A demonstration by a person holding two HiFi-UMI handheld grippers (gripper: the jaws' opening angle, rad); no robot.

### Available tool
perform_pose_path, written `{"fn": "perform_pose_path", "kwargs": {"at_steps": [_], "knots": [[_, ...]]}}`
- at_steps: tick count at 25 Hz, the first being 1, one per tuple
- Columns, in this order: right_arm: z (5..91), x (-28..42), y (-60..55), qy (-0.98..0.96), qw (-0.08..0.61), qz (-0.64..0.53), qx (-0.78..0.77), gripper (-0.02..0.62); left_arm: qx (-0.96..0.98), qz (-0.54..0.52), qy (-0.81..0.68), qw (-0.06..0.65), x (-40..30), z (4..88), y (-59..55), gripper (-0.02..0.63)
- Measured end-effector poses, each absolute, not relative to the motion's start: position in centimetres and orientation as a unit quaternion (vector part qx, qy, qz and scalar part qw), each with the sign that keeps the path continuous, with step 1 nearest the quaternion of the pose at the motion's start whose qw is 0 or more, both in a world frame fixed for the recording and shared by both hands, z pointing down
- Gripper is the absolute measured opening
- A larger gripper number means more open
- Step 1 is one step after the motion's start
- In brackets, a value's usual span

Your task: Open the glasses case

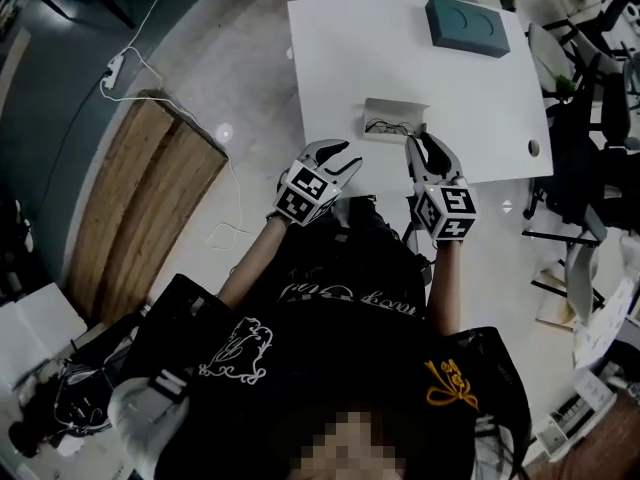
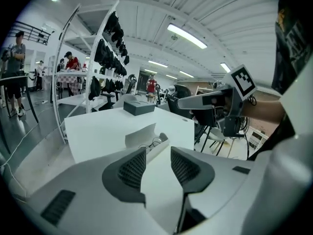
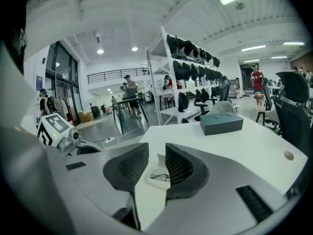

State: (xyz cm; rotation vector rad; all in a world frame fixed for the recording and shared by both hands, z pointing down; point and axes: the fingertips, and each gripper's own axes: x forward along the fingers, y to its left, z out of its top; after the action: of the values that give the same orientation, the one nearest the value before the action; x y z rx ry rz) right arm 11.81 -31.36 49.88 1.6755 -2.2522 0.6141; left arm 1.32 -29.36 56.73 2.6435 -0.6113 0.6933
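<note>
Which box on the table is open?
The white glasses case by the near edge: its lid stands up and glasses show inside. The dark box at the far corner is closed.

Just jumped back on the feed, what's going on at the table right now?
A person holds a gripper in each hand at the near edge of the white table. The glasses case already lies open, with the glasses visible inside. The left gripper and right gripper both have their jaws apart and hold nothing. A dark box sits untouched at the far end.
</note>
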Motion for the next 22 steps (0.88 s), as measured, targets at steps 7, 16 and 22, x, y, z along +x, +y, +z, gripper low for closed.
{"fn": "perform_pose_path", "kwargs": {"at_steps": [7, 16, 22], "knots": [[47.8, 8.8, -26.9, -0.758, 0.066, 0.218, 0.612, 0.115, 0.951, 0.216, -0.17, 0.143, -0.9, 53.1, -26.0, 0.166], [47.4, 7.3, -21.6, -0.73, 0.028, 0.238, 0.64, 0.091, 0.961, 0.215, -0.102, 0.138, -1.1, 52.5, -21.6, 0.163], [46.9, 7.1, -20.6, -0.724, 0.014, 0.247, 0.644, 0.058, 0.966, 0.198, -0.086, 0.139, -0.5, 51.2, -20.6, 0.156]]}}
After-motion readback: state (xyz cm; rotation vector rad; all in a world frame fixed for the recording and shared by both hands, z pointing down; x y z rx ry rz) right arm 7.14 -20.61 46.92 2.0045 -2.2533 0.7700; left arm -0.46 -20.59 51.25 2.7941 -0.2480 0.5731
